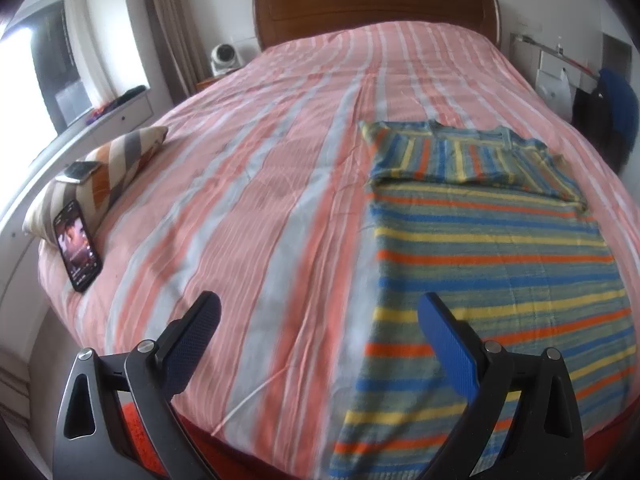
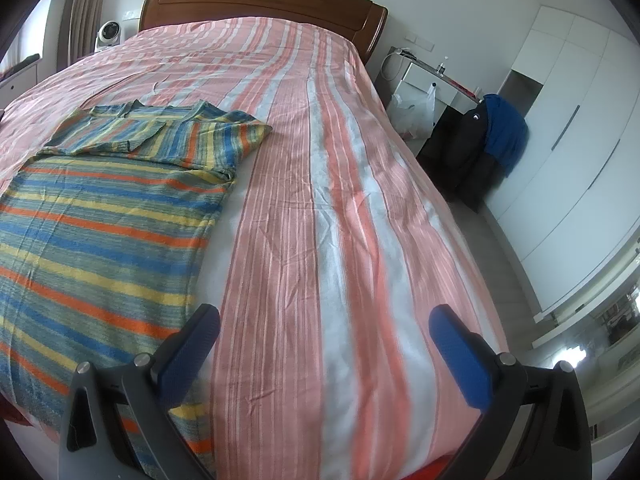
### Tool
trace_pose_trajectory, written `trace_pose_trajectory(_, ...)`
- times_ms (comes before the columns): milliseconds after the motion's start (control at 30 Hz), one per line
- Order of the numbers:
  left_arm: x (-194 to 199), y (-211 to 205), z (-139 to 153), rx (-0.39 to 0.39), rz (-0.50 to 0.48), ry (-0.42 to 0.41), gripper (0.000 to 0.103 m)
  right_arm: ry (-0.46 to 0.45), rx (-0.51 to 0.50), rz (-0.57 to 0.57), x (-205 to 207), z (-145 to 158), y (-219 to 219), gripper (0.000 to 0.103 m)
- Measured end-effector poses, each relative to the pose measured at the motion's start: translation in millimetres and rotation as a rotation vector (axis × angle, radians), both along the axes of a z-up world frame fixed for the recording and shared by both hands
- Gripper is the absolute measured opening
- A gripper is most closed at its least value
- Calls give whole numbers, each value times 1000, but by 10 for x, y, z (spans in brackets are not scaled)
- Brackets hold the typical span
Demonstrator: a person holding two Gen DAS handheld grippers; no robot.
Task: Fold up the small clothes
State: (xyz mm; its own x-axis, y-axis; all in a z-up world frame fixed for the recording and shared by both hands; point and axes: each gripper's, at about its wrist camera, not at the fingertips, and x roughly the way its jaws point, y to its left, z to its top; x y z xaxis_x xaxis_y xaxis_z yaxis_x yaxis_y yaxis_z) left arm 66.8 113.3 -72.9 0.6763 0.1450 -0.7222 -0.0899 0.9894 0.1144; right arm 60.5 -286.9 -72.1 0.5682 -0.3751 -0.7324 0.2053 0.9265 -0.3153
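Striped shirt (image 1: 492, 248) lies flat on the bed (image 1: 256, 200), collar end away from both tongs, hem end nearest them and reaching the near bed edge. Both sleeves are turned in over the chest, so the garment reads as a long rectangle; judged from that, the sideways folds are done and the lengthwise fold, hem up toward collar, is what remains.

Left tongs (image 1: 319, 334): fingers wide apart, holding nothing. The right-hand finger hangs over the shirt's left hem area; the other sits over bare bedspread. Whether either touches the cloth cannot be told.

Right tongs (image 2: 324, 344): fingers likewise spread, empty. The left-hand finger overlaps the shirt's right edge near the hem; the rest points at bare bedspread to the shirt's right.

Judgement: the two tongs bracket the hem corners, a sensible stance for pinching both corners and carrying them forward together.

Surroundings: patterned cushion (image 1: 100, 176) far left of the left tongs, with one phone (image 1: 77, 244) leaning on it, screen lit, and a second phone (image 1: 78, 172) on top. All well apart from the shirt. Headboard (image 2: 260, 2) at the far end; a small white fan (image 2: 109, 36) beside it. Right of the right tongs, off the bed: chair with blue and dark clothes (image 2: 494, 136), white wardrobe (image 2: 572, 92).

Nothing lies between tongs and hem. Only likely trouble: pinching the bedspread along with the thin knit.
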Motion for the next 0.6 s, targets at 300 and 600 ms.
trace_pose_trajectory(300, 1, -6, -38, 0, -2, 7, 99, 5, 9, 7, 2, 18, 58, 103)
trace_pose_trajectory(600, -6, -53, -90, 4, -8, 20, 99, 12, 23, 12, 3, 2, 91, 103)
